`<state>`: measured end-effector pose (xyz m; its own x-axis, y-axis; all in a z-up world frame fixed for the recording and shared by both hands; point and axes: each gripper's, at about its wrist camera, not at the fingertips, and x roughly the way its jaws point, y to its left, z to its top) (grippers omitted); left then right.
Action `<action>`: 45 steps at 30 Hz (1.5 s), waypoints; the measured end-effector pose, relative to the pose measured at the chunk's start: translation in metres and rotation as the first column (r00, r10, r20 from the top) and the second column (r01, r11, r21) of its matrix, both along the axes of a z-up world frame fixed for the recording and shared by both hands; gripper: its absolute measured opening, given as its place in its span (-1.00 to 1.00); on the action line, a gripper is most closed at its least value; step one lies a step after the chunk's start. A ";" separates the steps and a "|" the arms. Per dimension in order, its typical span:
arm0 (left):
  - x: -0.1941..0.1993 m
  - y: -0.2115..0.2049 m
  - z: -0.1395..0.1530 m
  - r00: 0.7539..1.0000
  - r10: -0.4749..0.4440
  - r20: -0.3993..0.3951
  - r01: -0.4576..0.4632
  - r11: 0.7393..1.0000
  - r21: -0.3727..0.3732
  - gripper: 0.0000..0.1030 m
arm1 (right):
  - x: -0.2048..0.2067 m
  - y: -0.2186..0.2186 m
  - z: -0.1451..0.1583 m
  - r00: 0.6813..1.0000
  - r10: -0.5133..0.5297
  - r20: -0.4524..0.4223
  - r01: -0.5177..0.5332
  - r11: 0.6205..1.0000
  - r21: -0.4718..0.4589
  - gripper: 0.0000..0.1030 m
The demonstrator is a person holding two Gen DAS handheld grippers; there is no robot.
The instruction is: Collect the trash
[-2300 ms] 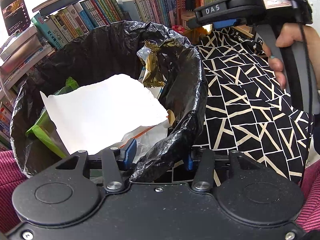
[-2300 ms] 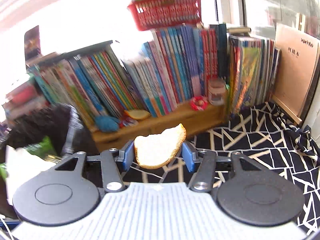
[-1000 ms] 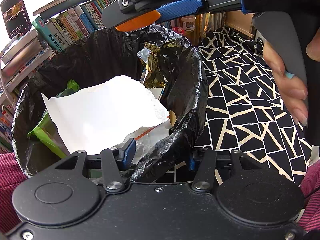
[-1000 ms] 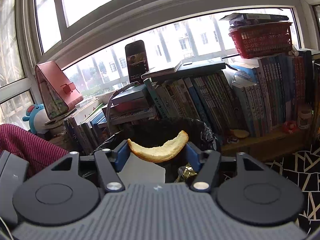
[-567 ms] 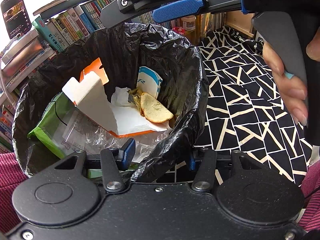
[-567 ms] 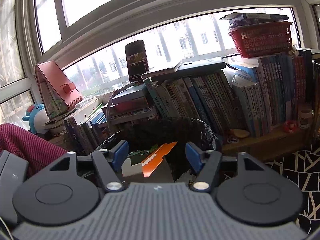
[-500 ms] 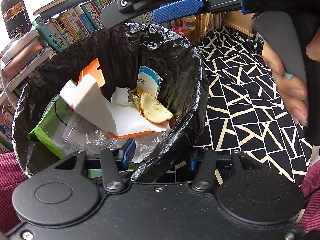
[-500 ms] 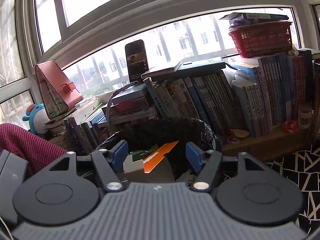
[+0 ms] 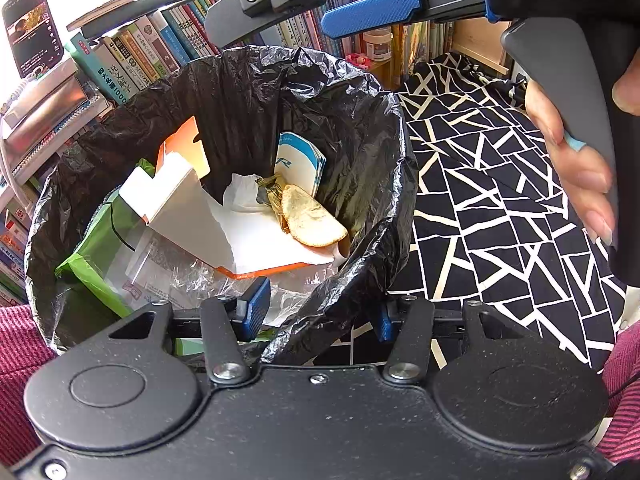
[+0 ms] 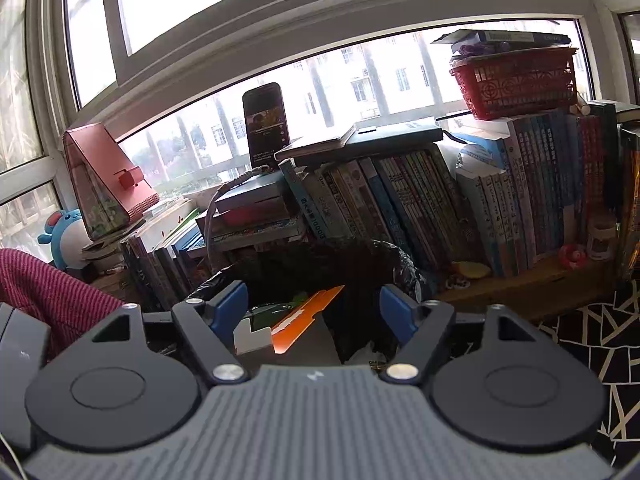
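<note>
A black trash bag stands open below me. My left gripper is shut on the near fold of its rim. Inside lie a toasted bread piece, a white and orange carton, a green package, a blue and white packet and a gold wrapper. My right gripper hangs above the bag, jaws opening with nothing between them. One of its blue pads shows at the top of the left wrist view.
Rows of books line the window sill behind the bag, with a phone and a red basket on top. A black and white patterned cloth lies to the right. A person's hand holds the right gripper's handle.
The bread piece left the right gripper's jaws and now lies in the bag. The carton inside tipped over, uncovering the trash beneath. The right jaws spread wider. The left gripper kept still.
</note>
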<state>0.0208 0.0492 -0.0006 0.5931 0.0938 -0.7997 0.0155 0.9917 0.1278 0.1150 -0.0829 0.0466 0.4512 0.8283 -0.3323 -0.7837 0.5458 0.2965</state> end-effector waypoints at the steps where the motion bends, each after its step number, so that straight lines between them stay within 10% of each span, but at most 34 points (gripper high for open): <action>1: 0.000 0.000 0.000 1.000 0.000 0.000 0.000 1.000 0.000 -0.03 | 0.000 0.000 0.001 1.000 -0.004 0.001 0.004 1.000 0.000 0.65; 18: -0.005 -0.002 0.007 1.000 0.016 0.013 -0.016 1.000 0.001 -0.06 | -0.013 -0.019 0.014 0.990 -0.142 0.010 0.142 0.990 0.011 1.00; 45: -0.038 -0.023 0.072 0.998 -0.016 0.061 0.022 0.996 -0.090 0.18 | -0.003 -0.061 0.015 0.942 -0.334 -0.023 0.335 0.942 0.021 1.00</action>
<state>-0.0173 0.0257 0.0715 0.6416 0.0112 -0.7669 0.0293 0.9988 0.0392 0.1120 -0.1437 0.0614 0.6975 0.6385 -0.3253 -0.5514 0.7681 0.3256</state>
